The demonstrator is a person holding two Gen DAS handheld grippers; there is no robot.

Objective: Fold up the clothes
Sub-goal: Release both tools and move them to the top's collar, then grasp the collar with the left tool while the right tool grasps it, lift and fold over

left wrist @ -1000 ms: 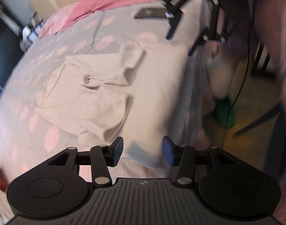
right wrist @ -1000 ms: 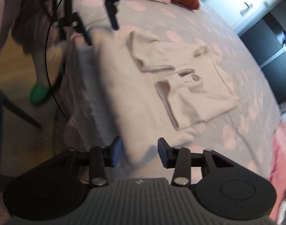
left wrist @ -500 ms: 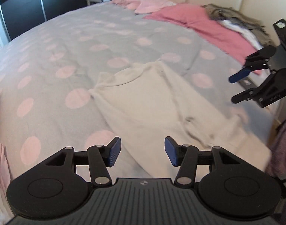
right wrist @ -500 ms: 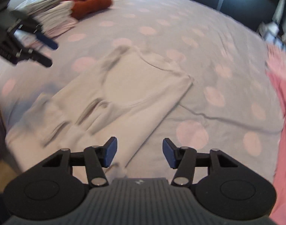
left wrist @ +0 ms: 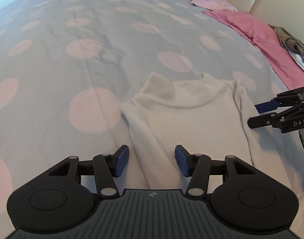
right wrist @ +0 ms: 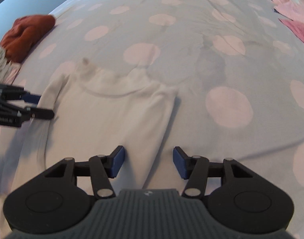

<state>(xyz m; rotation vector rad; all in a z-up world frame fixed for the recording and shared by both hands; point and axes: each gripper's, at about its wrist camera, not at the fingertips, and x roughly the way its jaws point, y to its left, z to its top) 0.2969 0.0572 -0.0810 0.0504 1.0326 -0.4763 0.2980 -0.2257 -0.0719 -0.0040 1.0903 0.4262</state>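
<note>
The left gripper (left wrist: 152, 160) hangs with its jaws apart and empty over the left edge of the cream top (left wrist: 183, 119). The right gripper (right wrist: 148, 162), equally parted and empty, hangs over the right edge. The top lies flat on the spotted duvet (left wrist: 92, 49), collar toward twelve o'clock. The fold seems about to start; next, each likely pinches a side edge.

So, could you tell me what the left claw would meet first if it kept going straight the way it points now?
Most likely the white top. The left claw is open and angled down over its left side edge, with nothing between the pads. Depth is hard to judge, so it may land on the bedspread beside it.
</note>
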